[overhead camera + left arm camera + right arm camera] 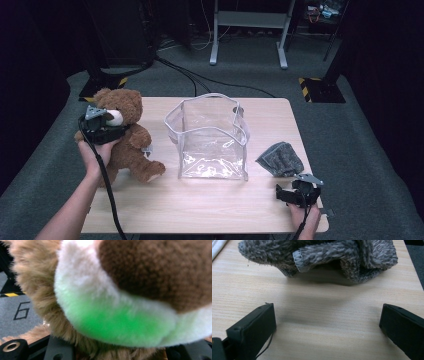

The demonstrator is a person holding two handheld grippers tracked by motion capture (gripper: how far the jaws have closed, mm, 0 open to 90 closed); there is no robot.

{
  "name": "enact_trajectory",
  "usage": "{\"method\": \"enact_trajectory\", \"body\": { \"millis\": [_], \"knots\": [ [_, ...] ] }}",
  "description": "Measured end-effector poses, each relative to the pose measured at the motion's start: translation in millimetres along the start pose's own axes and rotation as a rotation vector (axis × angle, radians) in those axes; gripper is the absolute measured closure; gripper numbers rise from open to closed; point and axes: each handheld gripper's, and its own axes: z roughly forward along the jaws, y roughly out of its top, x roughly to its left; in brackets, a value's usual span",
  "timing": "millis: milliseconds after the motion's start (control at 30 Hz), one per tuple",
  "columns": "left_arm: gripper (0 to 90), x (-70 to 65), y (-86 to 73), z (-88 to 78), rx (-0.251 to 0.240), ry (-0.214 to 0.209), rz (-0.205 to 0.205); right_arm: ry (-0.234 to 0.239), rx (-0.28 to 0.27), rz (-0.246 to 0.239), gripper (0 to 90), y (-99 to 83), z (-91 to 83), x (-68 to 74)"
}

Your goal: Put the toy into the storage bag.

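Wooden table (pixel 210 205) under the high camera, with the right gripper (pixel 298 194) nearest, at the near right corner, resting low over the wood. Its jaws are spread wide with only bare board between them, and in the right gripper view the grey fuzzy cloth (pixel 322 257) lies crumpled just beyond the jaw tips, not touching them. From above, that grey fuzzy cloth (pixel 281 159) sits near the right edge, a little farther in than the gripper.

Left of centre, a person's hand (pixel 94 155) comes in from the near left edge and carries the left gripper (pixel 102 127), which is pressed against the brown teddy bear (pixel 127 137). The bear sits upright near the left edge, one paw stretched toward the middle of the table. In the left gripper view the bear's pale muzzle (pixel 100 315) and dark nose (pixel 160 272) are pushed right up to the lens, and the jaws look to be pinching the plush at the head, partly closed around it.

Clear plastic bag (pixel 210 137) stands open in the middle, between bear and cloth, apart from both
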Motion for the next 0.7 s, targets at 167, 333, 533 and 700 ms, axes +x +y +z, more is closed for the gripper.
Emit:
{"method": "enact_trajectory", "body": {
  "millis": [167,333,533,700],
  "knots": [
    [46.0,0.9,14.2,1.8,-0.012,0.021,0.009,0.000,0.000,0.000,0.2,0.0,0.0,0.0],
    [45.9,0.6,28.4,2.4,-0.032,0.037,0.015,0.001,0.000,0.000,0.2,0.0,0.0,0.0],
    [45.9,2.1,44.0,1.5,-0.053,0.054,0.021,0.001,0.000,0.000,0.2,0.0,0.1,0.0],
    [46.0,4.0,58.5,-0.4,-0.070,0.074,0.021,0.001,0.000,0.000,0.2,0.1,0.0,0.0]
  ]
}}
